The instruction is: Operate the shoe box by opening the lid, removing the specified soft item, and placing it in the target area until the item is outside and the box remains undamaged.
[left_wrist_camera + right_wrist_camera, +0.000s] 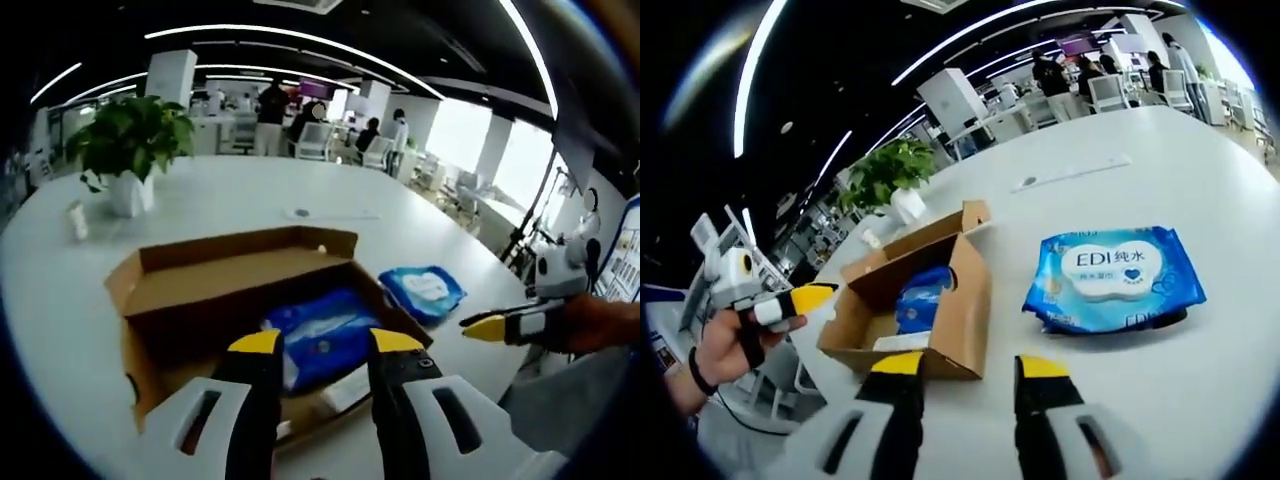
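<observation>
Shoe box (240,300) sits open on the white table (200,205), flaps up, with one blue wipes pack (322,335) and a white slip of paper inside. A second blue wipes pack (1112,277) lies flat on the table just beside the box, apart from it, with bare tabletop all around. Left gripper (325,345) hovers over the box's near edge, jaws parted and holding nothing. Right gripper (970,368) hangs above the table between box and outer pack, likewise parted and empty. One potted plant (130,150) stands well behind.

Both views look down closely, sharing the box (235,290).
</observation>
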### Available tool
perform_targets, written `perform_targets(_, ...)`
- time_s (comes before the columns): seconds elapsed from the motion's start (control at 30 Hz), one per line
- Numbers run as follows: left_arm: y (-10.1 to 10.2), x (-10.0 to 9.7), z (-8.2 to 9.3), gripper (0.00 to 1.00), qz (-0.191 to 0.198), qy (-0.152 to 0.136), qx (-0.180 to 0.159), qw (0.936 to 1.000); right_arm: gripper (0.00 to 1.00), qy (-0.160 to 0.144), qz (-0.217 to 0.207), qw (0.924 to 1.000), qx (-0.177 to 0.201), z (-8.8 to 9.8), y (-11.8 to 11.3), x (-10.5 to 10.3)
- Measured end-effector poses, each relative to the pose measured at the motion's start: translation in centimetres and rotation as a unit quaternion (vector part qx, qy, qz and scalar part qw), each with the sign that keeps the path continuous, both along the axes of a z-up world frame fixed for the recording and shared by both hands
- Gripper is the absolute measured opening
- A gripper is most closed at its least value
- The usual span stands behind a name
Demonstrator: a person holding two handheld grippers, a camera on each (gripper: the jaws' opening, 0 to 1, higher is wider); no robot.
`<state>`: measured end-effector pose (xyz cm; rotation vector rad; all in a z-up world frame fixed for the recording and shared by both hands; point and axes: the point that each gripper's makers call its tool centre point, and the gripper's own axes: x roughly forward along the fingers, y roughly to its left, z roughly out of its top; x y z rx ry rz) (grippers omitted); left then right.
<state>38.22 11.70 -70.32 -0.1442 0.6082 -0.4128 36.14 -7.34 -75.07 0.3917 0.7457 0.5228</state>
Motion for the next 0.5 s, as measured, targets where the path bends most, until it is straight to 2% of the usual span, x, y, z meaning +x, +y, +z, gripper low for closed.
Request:
perform_targets(0.2, 1.4, 0.0, -0.3, 0.34, 0.021, 0.004, -0.002, 0.9998, 0.34, -0.010, 0.004, 0.9999, 0.002, 0.9, 0.5, 0.7)
perform_targets(0.37, 1.6, -0.3, -0.1, 0.35, 0.027, 0.001, -0.005, 0.9996, 0.35, -0.010, 0.018, 0.9998, -0.003, 1.0, 1.2, 0.7)
perform_targets(0.5, 1.7, -0.7, -0.9, 0.35, 0.028, 0.011, 0.002, 0.9996, 0.36, -0.010, 0.027, 0.9996, -0.008, 1.2, 1.7, 0.8)
